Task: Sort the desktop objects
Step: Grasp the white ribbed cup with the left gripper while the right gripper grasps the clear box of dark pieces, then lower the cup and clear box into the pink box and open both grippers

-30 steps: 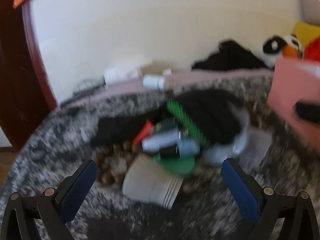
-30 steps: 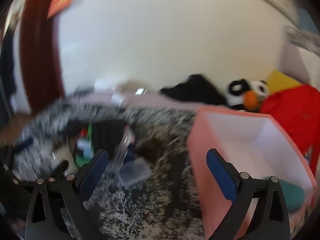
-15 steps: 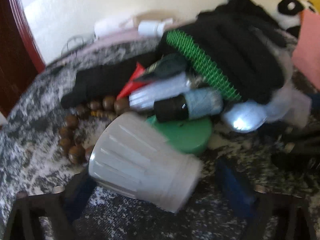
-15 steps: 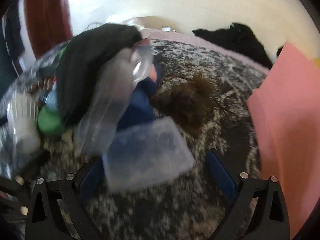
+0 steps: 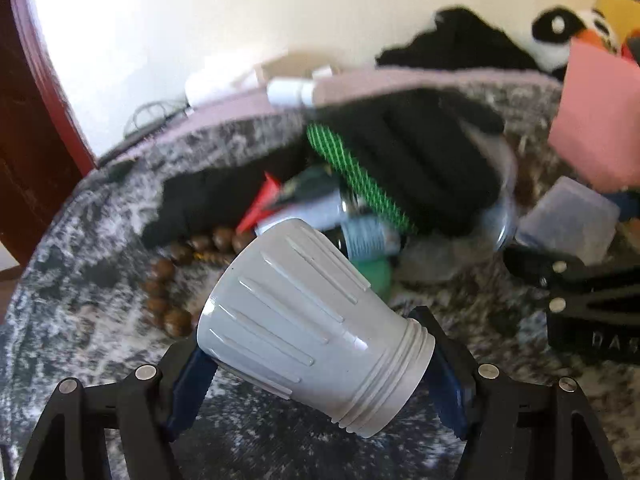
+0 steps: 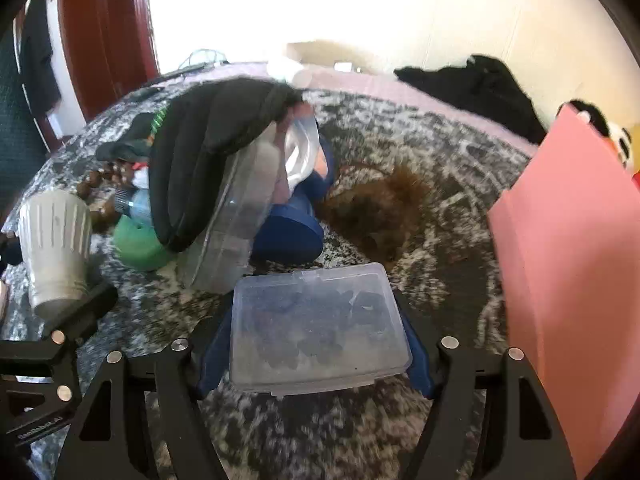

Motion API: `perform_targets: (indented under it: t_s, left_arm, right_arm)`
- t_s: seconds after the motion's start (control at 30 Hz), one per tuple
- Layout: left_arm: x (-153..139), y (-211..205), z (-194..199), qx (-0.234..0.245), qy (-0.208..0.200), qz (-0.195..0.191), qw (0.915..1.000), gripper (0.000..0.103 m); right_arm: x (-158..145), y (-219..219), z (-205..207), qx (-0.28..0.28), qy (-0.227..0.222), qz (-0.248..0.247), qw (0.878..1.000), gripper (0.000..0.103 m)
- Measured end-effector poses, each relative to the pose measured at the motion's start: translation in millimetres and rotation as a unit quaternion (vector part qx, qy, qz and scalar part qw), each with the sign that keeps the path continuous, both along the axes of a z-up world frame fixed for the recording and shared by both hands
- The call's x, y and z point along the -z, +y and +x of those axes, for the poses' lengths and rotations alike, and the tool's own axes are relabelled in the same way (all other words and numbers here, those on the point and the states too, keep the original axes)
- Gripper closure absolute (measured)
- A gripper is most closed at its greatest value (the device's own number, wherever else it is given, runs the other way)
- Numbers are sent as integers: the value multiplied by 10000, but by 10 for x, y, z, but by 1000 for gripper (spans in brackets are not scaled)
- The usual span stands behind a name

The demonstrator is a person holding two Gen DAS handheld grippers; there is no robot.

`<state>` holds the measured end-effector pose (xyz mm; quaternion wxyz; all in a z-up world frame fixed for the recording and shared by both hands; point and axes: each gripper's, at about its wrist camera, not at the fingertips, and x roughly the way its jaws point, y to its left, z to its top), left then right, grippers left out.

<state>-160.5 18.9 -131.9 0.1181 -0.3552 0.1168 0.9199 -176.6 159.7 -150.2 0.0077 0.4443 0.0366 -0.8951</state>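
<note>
Both grippers have just closed on their picks: the left gripper (image 5: 316, 354) clamps the grey cup (image 5: 312, 324) at lower centre, the right gripper (image 6: 314, 354) grips the clear box (image 6: 318, 328). Sorting into the pink bin (image 6: 572, 280), at right, looks next.

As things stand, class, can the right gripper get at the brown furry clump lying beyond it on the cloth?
Probably not yet: the right gripper has just closed around the clear plastic box, which fills its jaws and lies before the brown furry clump.
</note>
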Motion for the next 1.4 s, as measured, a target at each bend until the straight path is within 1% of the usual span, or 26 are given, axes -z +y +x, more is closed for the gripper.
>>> perform_targets:
  t_s: [0.1, 0.23, 0.37, 0.43, 0.53, 0.6, 0.67, 0.87, 1.03, 1.1, 1.17, 1.2, 1.27, 1.3, 1.33, 1.4]
  left_arm:
    - [-175, 1, 31, -64, 147, 205, 9997, 26]
    - [-414, 78, 130, -9, 389, 402, 9984, 26]
    - [-703, 197, 267, 57, 661, 597, 9960, 26]
    - [-840, 256, 316, 94, 759, 757, 9942, 26]
    - [-1045, 391, 372, 173, 873, 1076, 9902, 26]
    - [-1139, 517, 402, 251, 888, 1277, 9875, 26]
    - [-1198, 676, 434, 348, 890, 1382, 9858, 26]
    - [-1306, 1348, 608, 818, 873, 1575, 9802, 26]
    - [-1357, 1940, 781, 1210, 869, 1628, 9754, 26]
    - [-1322, 2148, 808, 1339, 715, 1662, 9743, 25]
    - [-1253, 2323, 813, 1369, 492, 1603, 9763, 25]
    - [-1217, 2404, 826, 1329, 426, 1526, 9784, 23]
    - [-1155, 2509, 853, 1170, 437, 1314, 9834, 5]
    - [-1134, 2530, 875, 1166, 464, 1277, 9838, 0]
    - [-1125, 2553, 901, 1216, 485, 1256, 9834, 0]
    - [-1132, 2583, 939, 1309, 516, 1208, 9827, 0]
  right_arm:
    - [-238, 20, 161, 126, 219, 1, 9997, 28]
    - [-618, 50, 420, 318, 598, -31, 9977, 28]
    - [-1079, 123, 712, 529, 1061, -47, 9929, 28]
    - [-1277, 179, 840, 629, 1269, -37, 9899, 28]
    - [-1550, 314, 1069, 829, 1543, 6, 9845, 28]
    - [-1676, 446, 1199, 987, 1659, 56, 9812, 28]
    - [-1764, 625, 1320, 1158, 1733, 57, 9780, 28]
    - [-1887, 1201, 1699, 1751, 1790, 153, 9680, 28]
    - [-1867, 1695, 1994, 2281, 1723, 208, 9580, 28]
    - [-1854, 1912, 2114, 2566, 1696, 161, 9514, 28]
    - [-1827, 2107, 2206, 2798, 1686, 43, 9451, 28]
    - [-1796, 2210, 2252, 2936, 1652, -51, 9415, 27]
    - [-1725, 2381, 2330, 3169, 1543, -244, 9355, 23]
    - [-1683, 2470, 2361, 3314, 1449, -361, 9316, 16]
    - [-1654, 2529, 2390, 3398, 1384, -463, 9291, 7]
    - [-1614, 2602, 2409, 3477, 1329, -598, 9262, 6]
